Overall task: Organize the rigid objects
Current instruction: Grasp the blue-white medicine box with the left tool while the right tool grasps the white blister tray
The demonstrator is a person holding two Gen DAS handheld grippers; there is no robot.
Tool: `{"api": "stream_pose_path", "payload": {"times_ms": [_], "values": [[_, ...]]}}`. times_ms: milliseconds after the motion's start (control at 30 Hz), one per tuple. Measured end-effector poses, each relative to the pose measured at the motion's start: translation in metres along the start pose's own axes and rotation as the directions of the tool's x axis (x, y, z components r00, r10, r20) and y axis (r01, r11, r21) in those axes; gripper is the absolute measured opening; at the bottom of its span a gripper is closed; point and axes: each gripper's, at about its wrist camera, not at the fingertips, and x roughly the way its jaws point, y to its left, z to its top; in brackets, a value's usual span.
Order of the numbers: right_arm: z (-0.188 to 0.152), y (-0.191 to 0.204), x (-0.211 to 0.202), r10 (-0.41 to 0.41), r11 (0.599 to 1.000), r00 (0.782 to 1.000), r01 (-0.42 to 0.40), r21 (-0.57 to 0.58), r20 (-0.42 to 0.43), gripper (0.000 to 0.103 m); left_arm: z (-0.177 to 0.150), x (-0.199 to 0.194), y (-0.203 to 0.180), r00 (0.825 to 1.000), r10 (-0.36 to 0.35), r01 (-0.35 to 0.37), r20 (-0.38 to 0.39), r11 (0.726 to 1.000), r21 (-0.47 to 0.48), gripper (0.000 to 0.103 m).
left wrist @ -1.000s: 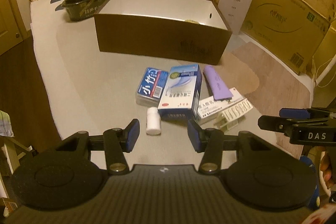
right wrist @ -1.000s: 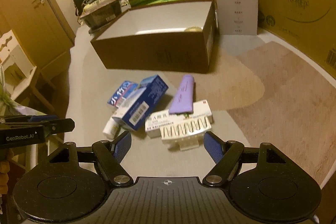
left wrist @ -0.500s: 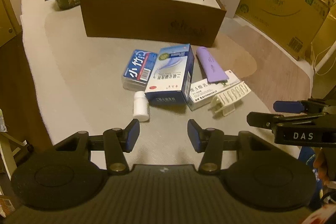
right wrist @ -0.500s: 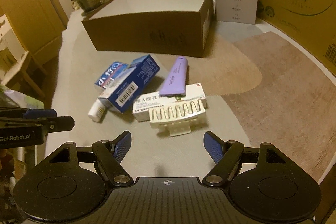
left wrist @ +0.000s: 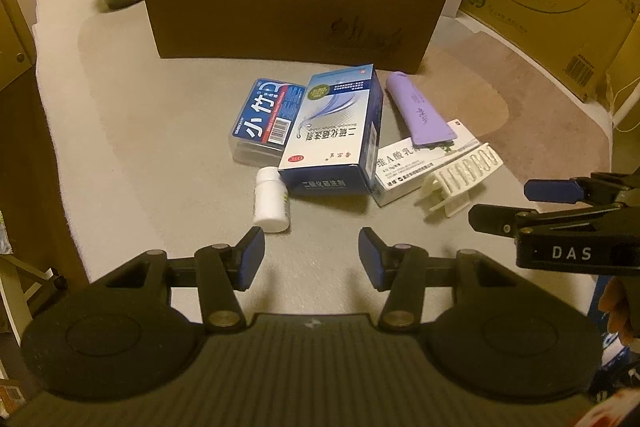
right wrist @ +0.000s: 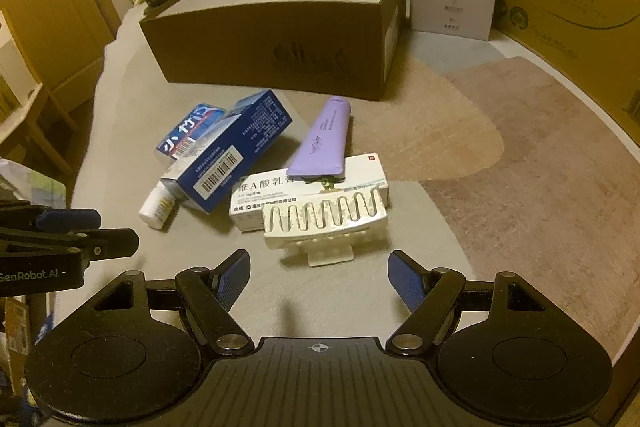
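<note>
Both grippers are being brought closer to the pile than a second ago, the left gripper [left wrist: 311, 255] and right gripper [right wrist: 319, 278] being held spread and empty before the white clip [right wrist: 325, 221] lying against the white carton [right wrist: 308, 189], near the brown box [right wrist: 276, 47].

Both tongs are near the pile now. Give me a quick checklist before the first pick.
1. Left tongs open, nothing held: ok.
2. Right tongs open, nothing held: ok.
3. White hair clip lies nearest the right tongs, nothing on top of it: ok.
4. White bottle lies on its side just ahead of the left tongs: ok.
5. Purple tube rests on the white box, may slide: not ok.
6. Room inside brown box: cannot tell.
</note>
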Motion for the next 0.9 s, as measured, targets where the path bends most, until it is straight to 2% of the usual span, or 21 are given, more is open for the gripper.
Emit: {"api": "stream_pose_path", "payload": {"times_ms": [167,233,300,367,433,767,900], "values": [[0.004,0.0,0.014,-0.004,1.0,1.0,0.004,-0.005,-0.013,0.077,0.003,0.008,0.0,1.0,-0.004,0.004,0.0,1.0,0.002,0.049],[0.006,0.0,0.019,-0.01,1.0,1.0,0.009,-0.007,-0.016,0.084,0.004,0.012,-0.001,1.0,-0.004,0.004,0.002,1.0,0.006,0.049],[0.007,0.0,0.023,-0.013,1.0,1.0,0.013,-0.014,-0.014,0.085,0.006,0.016,-0.001,1.0,-0.009,0.009,0.005,1.0,0.007,0.049],[0.008,0.001,0.027,-0.013,1.0,1.0,0.013,-0.025,-0.01,0.086,0.008,0.018,-0.001,1.0,-0.015,0.014,0.007,1.0,0.011,0.05],[0.009,0.002,0.032,-0.023,0.999,1.0,0.023,-0.034,-0.008,0.086,0.01,0.021,0.0,1.0,-0.02,0.02,0.011,1.0,0.015,0.055],[0.01,-0.009,0.045,-0.045,0.997,0.999,0.046,-0.054,0.025,0.085,0.018,0.032,0.002,0.997,-0.075,0.076,0.029,0.997,-0.006,0.062],[0.01,-0.022,0.044,-0.037,0.999,0.999,0.037,-0.038,0.024,0.059,0.022,0.037,0.002,0.995,-0.094,0.095,0.031,0.995,-0.01,0.065]]}}
